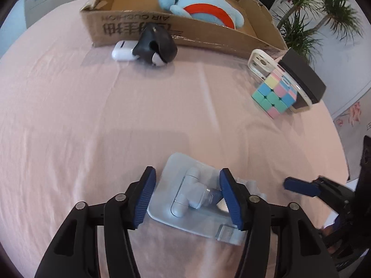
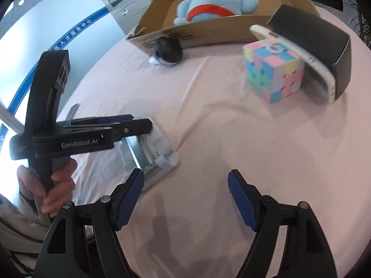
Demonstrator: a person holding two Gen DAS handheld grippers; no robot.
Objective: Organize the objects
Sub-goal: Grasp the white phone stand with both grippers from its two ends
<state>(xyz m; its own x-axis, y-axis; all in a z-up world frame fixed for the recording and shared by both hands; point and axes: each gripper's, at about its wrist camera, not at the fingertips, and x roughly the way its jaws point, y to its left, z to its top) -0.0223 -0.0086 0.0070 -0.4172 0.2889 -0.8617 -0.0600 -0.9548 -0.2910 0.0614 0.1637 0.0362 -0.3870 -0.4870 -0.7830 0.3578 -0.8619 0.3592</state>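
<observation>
- We see the left gripper (image 1: pixel 186 198) low centre of the left wrist view, angled steeply down, jaws part open astride a pale grey folding phone stand with a hinged arm (image 1: pixel 185 199); pads look just beside it, not squeezing, so likely a grasp being set up.
- Brown cardboard box (image 1: pixel 176 32) at upper centre already holds a light blue plush toy with a red band (image 1: pixel 197 4); probably the drop target.
- Right gripper (image 2: pixel 185 199) sits bottom centre of its view, jaws wide, holding nothing, over bare pink tablecloth (image 2: pixel 231 139).
- Pastel puzzle cube (image 2: pixel 273 69) waits upper right, outside the box.
</observation>
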